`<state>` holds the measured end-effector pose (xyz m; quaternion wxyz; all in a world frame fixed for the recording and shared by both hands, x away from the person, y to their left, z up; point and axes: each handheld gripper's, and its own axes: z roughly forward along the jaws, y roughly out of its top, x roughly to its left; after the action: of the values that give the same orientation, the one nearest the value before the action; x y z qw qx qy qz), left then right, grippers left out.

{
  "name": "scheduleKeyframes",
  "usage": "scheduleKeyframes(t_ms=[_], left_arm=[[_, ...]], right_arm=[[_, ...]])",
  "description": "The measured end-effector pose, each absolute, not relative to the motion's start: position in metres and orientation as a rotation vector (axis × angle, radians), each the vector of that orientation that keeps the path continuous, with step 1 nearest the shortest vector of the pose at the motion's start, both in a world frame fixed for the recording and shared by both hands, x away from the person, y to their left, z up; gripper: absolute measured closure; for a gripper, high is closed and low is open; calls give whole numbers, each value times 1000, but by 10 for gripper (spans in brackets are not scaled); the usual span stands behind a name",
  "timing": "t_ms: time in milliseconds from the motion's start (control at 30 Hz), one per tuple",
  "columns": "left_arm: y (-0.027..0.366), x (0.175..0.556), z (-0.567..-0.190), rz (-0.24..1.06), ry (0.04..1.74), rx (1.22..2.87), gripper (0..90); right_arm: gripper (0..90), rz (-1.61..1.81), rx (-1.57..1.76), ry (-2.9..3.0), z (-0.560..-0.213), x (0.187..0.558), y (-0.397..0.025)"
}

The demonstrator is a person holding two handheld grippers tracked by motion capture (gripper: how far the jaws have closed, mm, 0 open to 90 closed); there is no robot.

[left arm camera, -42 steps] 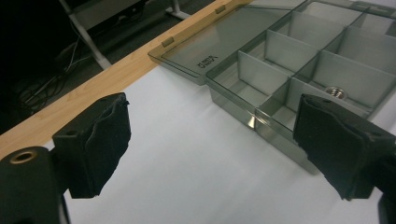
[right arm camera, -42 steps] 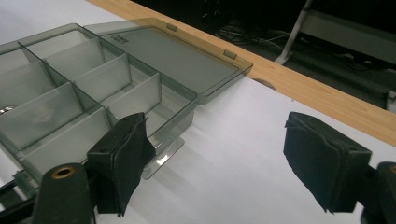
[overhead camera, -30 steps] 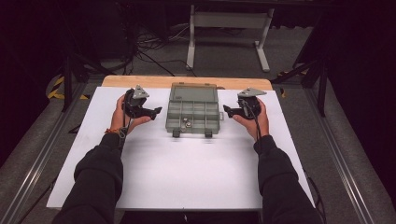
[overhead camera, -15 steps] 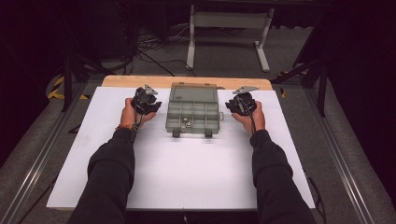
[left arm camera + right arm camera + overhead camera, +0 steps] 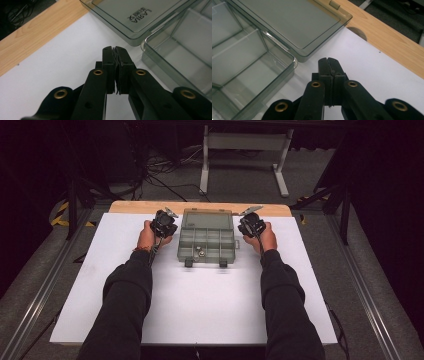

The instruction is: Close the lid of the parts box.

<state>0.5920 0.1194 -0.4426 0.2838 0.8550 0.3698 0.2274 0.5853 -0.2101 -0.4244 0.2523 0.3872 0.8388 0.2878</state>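
A clear grey compartment box [image 5: 207, 239] sits on the white table sheet [image 5: 200, 305], toward the far edge and midway between the two hands. Its lid [image 5: 206, 219] is swung fully back and lies flat behind the tray; in the left gripper view the lid [image 5: 135, 15] carries the moulded lettering "LARIA". Two latch tabs [image 5: 206, 263] project from the near edge. A small dark item [image 5: 199, 252] lies in one near compartment; what it is cannot be told.

The left gripper [image 5: 116, 53] rests just beside the box's left side, level with the hinge line, jaws pressed together and gripping nothing. The right gripper [image 5: 329, 62] mirrors it on the right side, jaws likewise pressed together and empty. Neither touches the box as far as the gripper views show.

Judgement: the step in hand is a symmetric approach to the open lid, most probably to close it. The next move calls for both tips to get under or behind the lid's outer edge and lift it evenly, so the thin plastic does not twist at the hinge or slide the tray across the smooth sheet.

The sheet covers a wooden tabletop [image 5: 150, 207], exposed only as a strip at the far edge. Beyond, the room is dark: grey floor, loose cables [image 5: 165, 167], a white metal stand [image 5: 245, 155], and black-and-yellow tape [image 5: 62, 215] at far left.
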Motion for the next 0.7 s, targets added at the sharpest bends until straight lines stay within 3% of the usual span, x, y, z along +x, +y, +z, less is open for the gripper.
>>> scheduleKeyframes(t_ms=[267,700], left_arm=[[116,603,-453,555,1015,2274,884],[105,620,-451,578,1021,2303,897]], right_arm=[[900,723,1050,2316,-434,600,-195],[900,699,1013,2347,-443,611,-197]])
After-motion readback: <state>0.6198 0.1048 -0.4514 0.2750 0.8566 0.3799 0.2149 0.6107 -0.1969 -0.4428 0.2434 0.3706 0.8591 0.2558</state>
